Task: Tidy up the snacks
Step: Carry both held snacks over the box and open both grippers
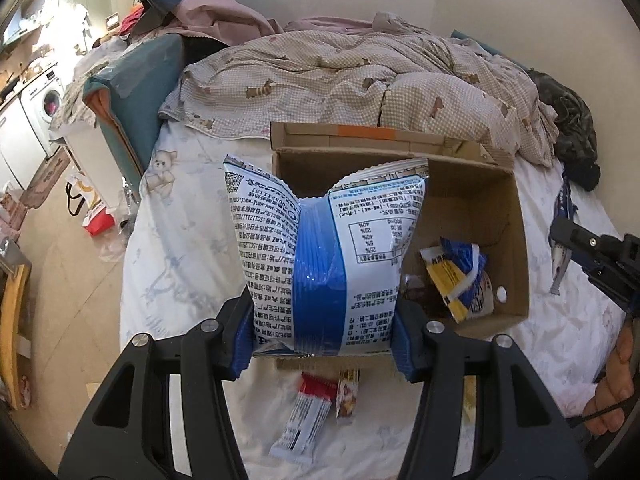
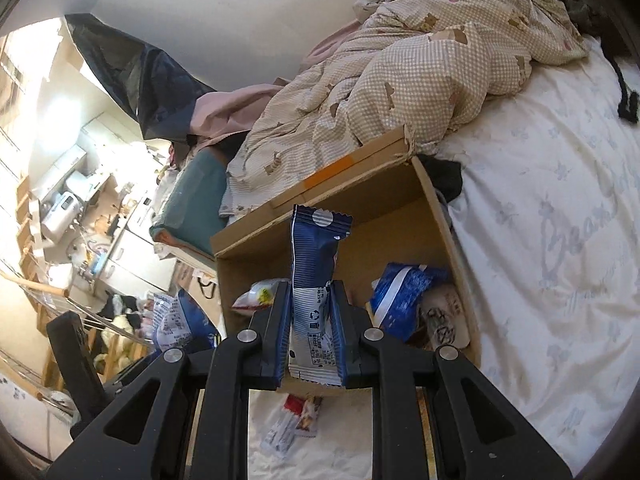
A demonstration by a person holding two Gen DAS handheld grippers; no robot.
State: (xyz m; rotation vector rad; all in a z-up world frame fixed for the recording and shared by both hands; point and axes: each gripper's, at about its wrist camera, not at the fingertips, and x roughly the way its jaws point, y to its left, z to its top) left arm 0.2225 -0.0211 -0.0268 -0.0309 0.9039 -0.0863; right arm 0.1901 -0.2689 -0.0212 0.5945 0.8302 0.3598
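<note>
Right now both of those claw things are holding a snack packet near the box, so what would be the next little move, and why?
Probably carry the big blue-and-white bag in the left gripper forward over the cardboard box and let go. The bag is clamped between the fingers right at the box's near edge, and other snacks already lie inside.

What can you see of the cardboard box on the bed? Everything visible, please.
The cardboard box is plain brown corrugated board, open-topped, sitting on the white bedsheet against the checked quilt. Its back flap stands up, carries an orange tape strip and is torn at one corner. Inside lie a few snack packs, including a blue-and-yellow packet. Both held packs hover over it; whether they touch it is unclear.
</note>
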